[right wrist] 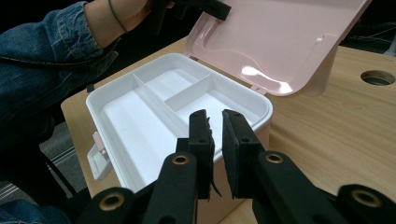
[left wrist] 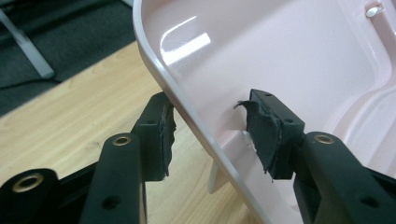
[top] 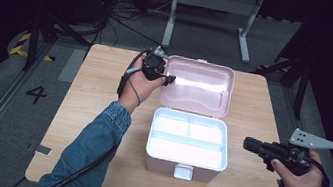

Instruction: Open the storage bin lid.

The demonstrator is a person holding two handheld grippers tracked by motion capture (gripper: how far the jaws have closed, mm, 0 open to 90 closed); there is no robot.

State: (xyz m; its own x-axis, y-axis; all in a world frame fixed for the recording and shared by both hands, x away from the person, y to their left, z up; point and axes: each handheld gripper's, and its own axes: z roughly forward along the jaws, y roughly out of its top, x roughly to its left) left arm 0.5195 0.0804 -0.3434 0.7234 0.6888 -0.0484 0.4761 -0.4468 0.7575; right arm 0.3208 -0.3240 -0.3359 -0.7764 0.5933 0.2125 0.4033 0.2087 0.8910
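A pink box (top: 163,166) stands in the middle of the wooden table with its lid (top: 201,86) swung up and back. Inside sits a white divided tray (top: 185,152) with nothing in it. My left gripper (top: 169,80) is at the lid's left edge. In the left gripper view its jaws straddle the lid's rim (left wrist: 187,116), one pad (left wrist: 161,135) outside and one inside, with a gap, so the left gripper (left wrist: 208,133) is open. My right gripper (top: 247,144) hovers right of the box, pointing at it. The right gripper (right wrist: 218,140) has its jaws slightly apart with nothing between them.
A white latch (top: 183,172) sticks out at the box's front. The table (top: 88,126) has bare wood to the left and right of the box, and a round hole (right wrist: 377,77) near one corner. Beyond the far edge stands a grey desk frame (top: 214,2).
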